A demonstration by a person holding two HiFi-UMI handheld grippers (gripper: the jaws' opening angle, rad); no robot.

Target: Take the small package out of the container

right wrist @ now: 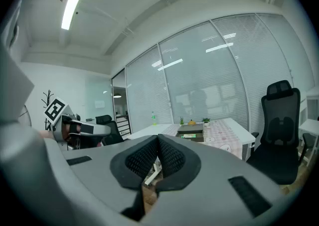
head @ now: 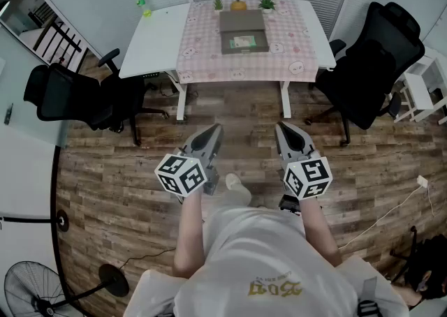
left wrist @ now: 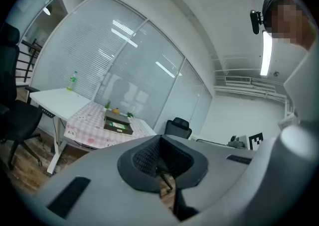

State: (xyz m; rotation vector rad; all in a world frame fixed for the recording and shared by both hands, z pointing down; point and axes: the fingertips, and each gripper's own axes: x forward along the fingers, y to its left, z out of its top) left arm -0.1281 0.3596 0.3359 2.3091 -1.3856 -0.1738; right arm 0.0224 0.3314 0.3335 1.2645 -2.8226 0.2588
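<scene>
A dark grey container (head: 243,31) lies on the table with the pink checked cloth (head: 207,52), far ahead of me across the wood floor. A small package with a green label (head: 244,42) shows in the container's near part. The container is small and distant in the left gripper view (left wrist: 118,124) and in the right gripper view (right wrist: 192,131). My left gripper (head: 214,131) and right gripper (head: 282,131) are held side by side at waist height, well short of the table. Both are shut and hold nothing: the left pads (left wrist: 149,159) and the right pads (right wrist: 169,158) meet.
A white desk (head: 150,36) with a green bottle (head: 142,3) adjoins the table on the left. Black office chairs stand at the left (head: 77,99) and right (head: 377,64). Small plants and an orange object (head: 238,5) line the table's far edge. A floor fan (head: 28,288) stands at the bottom left.
</scene>
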